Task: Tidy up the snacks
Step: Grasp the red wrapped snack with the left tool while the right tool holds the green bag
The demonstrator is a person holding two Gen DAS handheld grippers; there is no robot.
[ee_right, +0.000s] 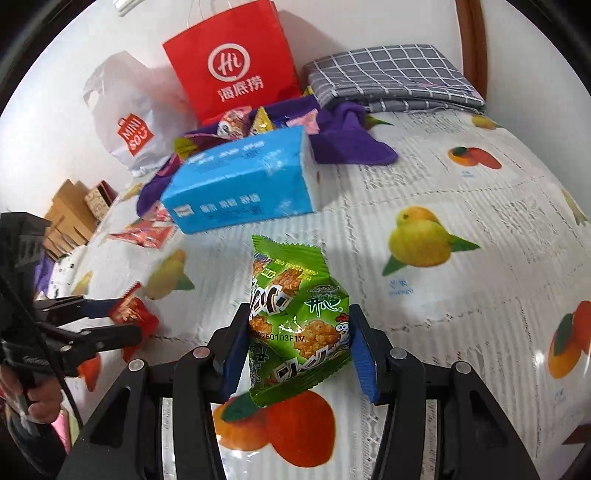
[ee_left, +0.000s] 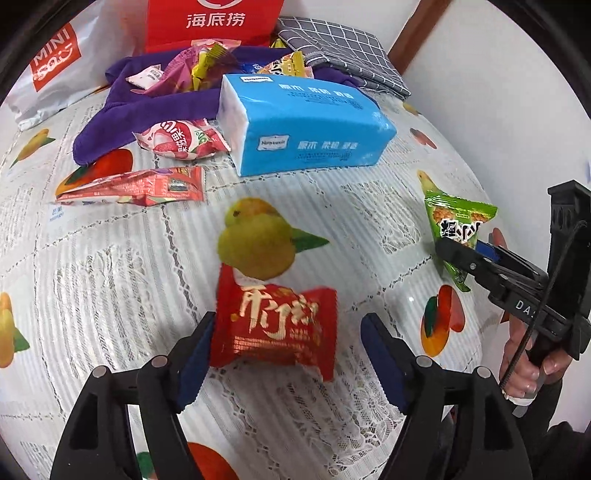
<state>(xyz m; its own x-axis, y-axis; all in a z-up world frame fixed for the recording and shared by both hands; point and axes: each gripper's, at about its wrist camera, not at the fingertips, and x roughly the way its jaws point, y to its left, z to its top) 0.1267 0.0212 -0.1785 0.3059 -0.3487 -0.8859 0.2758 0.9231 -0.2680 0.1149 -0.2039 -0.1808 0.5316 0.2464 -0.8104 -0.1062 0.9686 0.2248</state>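
In the left wrist view, the left gripper [ee_left: 286, 338] sits at the bottom centre with its jaws apart around a red snack packet [ee_left: 275, 330]. The left blue pad touches the packet's edge, while the right pad stands clear of it. The packet lies on the fruit-print tablecloth [ee_left: 110, 280].

At the right edge of that frame, the right gripper [ee_left: 456, 254] has its jaws pinched on a green snack packet [ee_left: 456, 218]. In the right wrist view the same green packet fills the lower centre, clamped between both blue pads and lifted off the cloth.

Higher in the frame lies a blue tissue pack [ee_left: 303, 125]. Behind it, a purple cloth [ee_left: 122, 110] holds a heap of small snacks [ee_left: 199, 66]. A pink-and-white packet [ee_left: 181, 142] and a flat red packet [ee_left: 136, 186] rest at mid left. A red paper bag [ee_left: 214, 22], a white shopping bag [ee_left: 48, 70] and a folded grey checked cloth [ee_left: 343, 51] line the top.
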